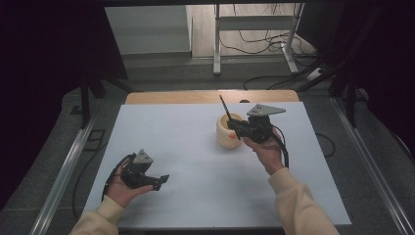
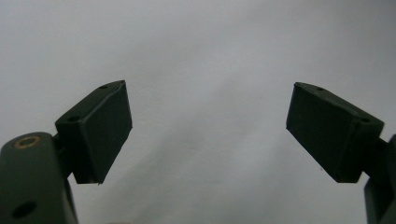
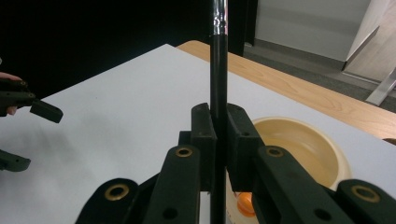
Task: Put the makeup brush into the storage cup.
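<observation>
At the near left of the counter (image 1: 195,147), the left gripper (image 1: 159,180) rests low in the person's hand with its fingers (image 2: 100,133) spread wide apart and nothing between them (pale counter surface lies beyond them). Toward the right, past the middle, the right gripper (image 1: 234,128) has its fingers (image 3: 204,140) closed on a thin black stick (image 3: 218,60). The stick stands nearly upright over a cream-coloured cup (image 1: 224,138), and something small and orange (image 3: 245,205) shows low by the cup.

Table (image 1: 195,205): one obstacle, cream cup (image 1: 226,132) near far edge, right of centre; left half, near edge and both near corners open for passage
</observation>
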`<state>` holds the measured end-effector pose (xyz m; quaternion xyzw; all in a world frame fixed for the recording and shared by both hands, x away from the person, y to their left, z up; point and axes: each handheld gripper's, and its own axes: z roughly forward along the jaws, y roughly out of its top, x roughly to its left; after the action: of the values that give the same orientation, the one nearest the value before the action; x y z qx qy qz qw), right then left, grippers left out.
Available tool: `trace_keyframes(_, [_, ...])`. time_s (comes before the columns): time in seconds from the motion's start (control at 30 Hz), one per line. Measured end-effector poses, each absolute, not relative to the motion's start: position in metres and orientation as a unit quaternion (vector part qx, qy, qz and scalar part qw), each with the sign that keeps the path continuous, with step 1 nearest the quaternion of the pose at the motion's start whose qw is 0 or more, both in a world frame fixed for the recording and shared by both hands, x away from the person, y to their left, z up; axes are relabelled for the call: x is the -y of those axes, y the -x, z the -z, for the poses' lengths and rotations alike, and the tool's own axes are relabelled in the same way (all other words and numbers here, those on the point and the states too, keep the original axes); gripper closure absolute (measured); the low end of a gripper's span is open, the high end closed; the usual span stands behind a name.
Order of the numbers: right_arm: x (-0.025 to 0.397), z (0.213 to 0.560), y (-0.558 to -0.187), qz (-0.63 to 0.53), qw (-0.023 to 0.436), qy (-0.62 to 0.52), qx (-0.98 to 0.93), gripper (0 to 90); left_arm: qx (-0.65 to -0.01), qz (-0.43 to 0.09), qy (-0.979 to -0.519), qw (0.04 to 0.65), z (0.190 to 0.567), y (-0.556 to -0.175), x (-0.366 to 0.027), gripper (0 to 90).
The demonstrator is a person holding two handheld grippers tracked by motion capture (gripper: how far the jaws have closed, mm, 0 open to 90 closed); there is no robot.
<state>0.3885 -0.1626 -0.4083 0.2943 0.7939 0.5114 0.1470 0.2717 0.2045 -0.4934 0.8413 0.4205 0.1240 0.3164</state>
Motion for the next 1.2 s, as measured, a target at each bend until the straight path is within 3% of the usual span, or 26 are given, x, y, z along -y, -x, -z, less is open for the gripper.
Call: trace_keyframes(1.2, [0.166,0.4,-0.418,-0.52,0.153,-0.327,-0.774,82.5,-0.421,-0.118,-0.841,0.319,0.493,-0.273,-0.205,14.7])
